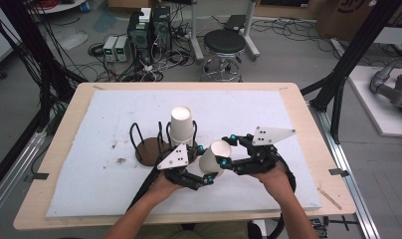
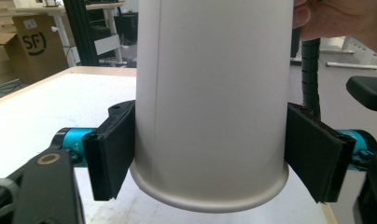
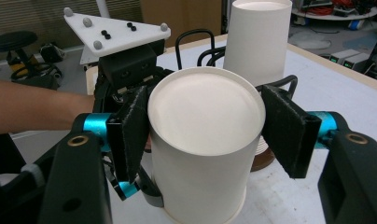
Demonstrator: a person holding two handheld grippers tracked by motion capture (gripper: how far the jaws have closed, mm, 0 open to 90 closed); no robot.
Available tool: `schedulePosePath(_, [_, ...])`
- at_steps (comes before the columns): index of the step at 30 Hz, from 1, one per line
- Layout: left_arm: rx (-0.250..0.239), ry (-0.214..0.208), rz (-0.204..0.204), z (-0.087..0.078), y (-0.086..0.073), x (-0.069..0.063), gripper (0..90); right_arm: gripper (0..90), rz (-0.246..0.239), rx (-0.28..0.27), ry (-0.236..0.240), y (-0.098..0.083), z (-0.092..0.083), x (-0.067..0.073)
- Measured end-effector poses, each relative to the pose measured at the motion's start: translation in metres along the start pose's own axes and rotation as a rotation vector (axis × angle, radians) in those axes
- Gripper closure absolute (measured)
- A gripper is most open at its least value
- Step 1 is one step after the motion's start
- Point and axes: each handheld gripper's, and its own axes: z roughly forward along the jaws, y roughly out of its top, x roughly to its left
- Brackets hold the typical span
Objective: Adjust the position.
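The white paper cup [image 1: 212, 155] hangs tilted above the bench [image 1: 298, 124], clamped by both the left hand-held gripper [image 1: 205, 175] and the right hand-held gripper [image 1: 227, 152]. One should probably let go gently, without crushing it. The wire rack [image 1: 150, 144], carrying another cup [image 1: 181, 125], stands just beyond and could be knocked.

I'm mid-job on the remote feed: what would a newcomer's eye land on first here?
First, the white paper cup, tilted near the front middle of the table and gripped by both the left gripper and the right gripper, fingers pressed on its sides. Just behind it, a second white cup stands upside down in the black wire holder on the white mat.
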Motion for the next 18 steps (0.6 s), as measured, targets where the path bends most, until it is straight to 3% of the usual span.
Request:
schedulePosePath(4, [0.038, 0.014, 0.019, -0.003, 0.003, 0.0, 26.2, 33.4, -0.015, -0.006, -0.008, -0.001, 0.0, 0.001])
schedulePosePath(6, [0.085, 0.024, 0.047, -0.005, 0.007, 0.0, 26.9, 20.8, -0.017, -0.003, -0.026, -0.002, -0.001, 0.0])
schedulePosePath(8, [0.124, 0.023, 0.068, -0.006, 0.013, 0.0, 27.3, 20.1, -0.035, 0.009, -0.02, -0.002, -0.002, -0.001])
schedulePosePath(9, [0.153, 0.03, 0.071, -0.007, 0.015, -0.001, 27.4, 20.0, -0.069, 0.02, -0.007, -0.002, -0.003, -0.002])
schedulePosePath(10, [0.197, 0.03, 0.082, -0.007, 0.019, 0.0, 27.4, 20.0, -0.069, 0.02, -0.007, -0.002, -0.003, -0.002])
schedulePosePath(14, [0.273, 0.024, 0.096, -0.007, 0.024, 0.002, 27.4, 20.0, -0.126, 0.036, 0.018, 0.001, -0.006, -0.003])
schedulePosePath(17, [0.319, 0.02, 0.102, -0.007, 0.026, 0.002, 27.4, 20.0, -0.162, 0.098, 0.035, 0.004, -0.004, -0.004])
schedulePosePath(18, [0.333, 0.016, 0.1, -0.007, 0.027, 0.002, 27.4, 20.1, -0.208, 0.157, 0.035, 0.007, -0.002, -0.005])
